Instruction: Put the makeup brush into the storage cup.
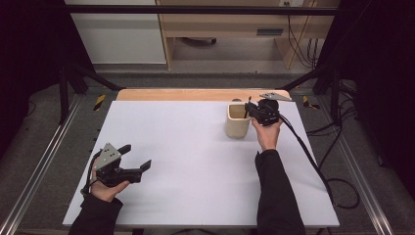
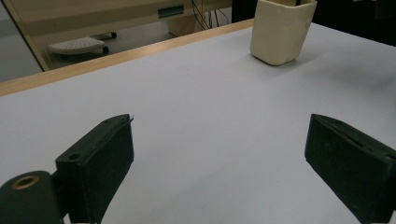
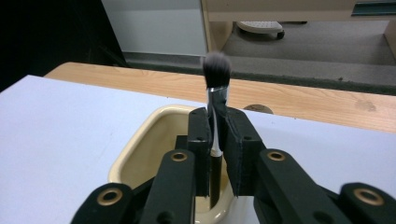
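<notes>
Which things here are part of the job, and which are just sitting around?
In the job:
- makeup brush, upright, bristles up, clamped in the right gripper
- cream cup, brush handle lowered into it

Not in use:
- left gripper, jaws wide apart, nothing between them
- white table sheet
- wooden table edge

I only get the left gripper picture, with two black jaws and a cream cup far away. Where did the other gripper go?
Observer: The right gripper is right over the cream cup, at the table's far right.
Operator: Is it holding something?
Observer: Yes, its jaws are shut on a makeup brush, bristles pointing up.
Operator: Is the brush inside the cup?
Observer: Its dark handle end hangs down into the cup's opening; whether it touches the bottom I cannot tell.
</notes>
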### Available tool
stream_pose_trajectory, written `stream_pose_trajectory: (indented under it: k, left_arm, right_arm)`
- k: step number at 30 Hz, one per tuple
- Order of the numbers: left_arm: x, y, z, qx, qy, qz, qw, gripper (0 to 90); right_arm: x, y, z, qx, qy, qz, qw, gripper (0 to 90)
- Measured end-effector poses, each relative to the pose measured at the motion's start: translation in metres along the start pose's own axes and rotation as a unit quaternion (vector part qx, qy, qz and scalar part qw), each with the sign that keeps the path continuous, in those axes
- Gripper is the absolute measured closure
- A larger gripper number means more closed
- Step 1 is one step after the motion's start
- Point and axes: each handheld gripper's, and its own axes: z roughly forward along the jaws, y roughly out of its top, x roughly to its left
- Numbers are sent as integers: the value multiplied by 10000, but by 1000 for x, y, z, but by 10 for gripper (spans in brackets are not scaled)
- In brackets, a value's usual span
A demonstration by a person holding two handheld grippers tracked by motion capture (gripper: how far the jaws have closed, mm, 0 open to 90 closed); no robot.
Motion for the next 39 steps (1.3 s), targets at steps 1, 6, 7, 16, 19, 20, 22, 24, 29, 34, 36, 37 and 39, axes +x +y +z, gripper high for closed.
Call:
stream_pose_trajectory:
  k: [1, 6, 7, 16, 19, 20, 22, 24, 29, 34, 36, 37, 39]
  left_arm:
    - [0, 0, 0, 0, -2, 0, 10000, 76]
    - [-1, 0, 0, 7, 0, -17, 10000, 76]
    - [-1, 0, 0, 6, -2, -16, 10000, 76]
    - [-2, 0, 1, 5, -7, 0, 10000, 76]
    - [-2, 0, 1, 12, -11, 6, 10000, 76]
    - [-3, 0, 1, 13, -13, 4, 10000, 75]
    - [-3, 0, 1, 26, -18, 2, 10000, 74]
    - [-3, 0, 1, 28, -18, 2, 10000, 74]
    - [-3, 0, 1, 21, -24, -27, 10000, 73]
    - [-3, 0, 1, 41, -35, -25, 10000, 72]
    - [-3, 0, 1, 30, -44, -42, 10000, 72]
    - [-3, 0, 1, 31, -41, -47, 10000, 72]
    - [-3, 0, 1, 31, -38, -56, 10000, 72]
  right_arm:
    - [0, 0, -1, 12, 10, 24, 10000, 796]
    - [2, 0, -7, -45, 60, 26, 10000, 729]
    - [2, 0, -9, -45, 62, 29, 10000, 715]
    - [2, 0, -38, -264, 70, -233, 9994, 454]
    - [0, 0, -48, -388, 120, -247, 9989, 368]
    - [0, -1, -51, -433, 147, -235, 9987, 348]
    - [0, -2, -57, -512, 205, -230, 9982, 294]
    - [1, -2, -60, -513, 281, -246, 9980, 259]
    - [7, -7, -74, -552, 417, -436, 9967, 199]
    - [13, -15, -87, -584, 593, -502, 9953, 161]
    - [15, -20, -91, -573, 642, -575, 9946, 149]
    - [17, -23, -93, -577, 675, -604, 9942, 141]
    - [18, -29, -98, -553, 718, -626, 9939, 103]
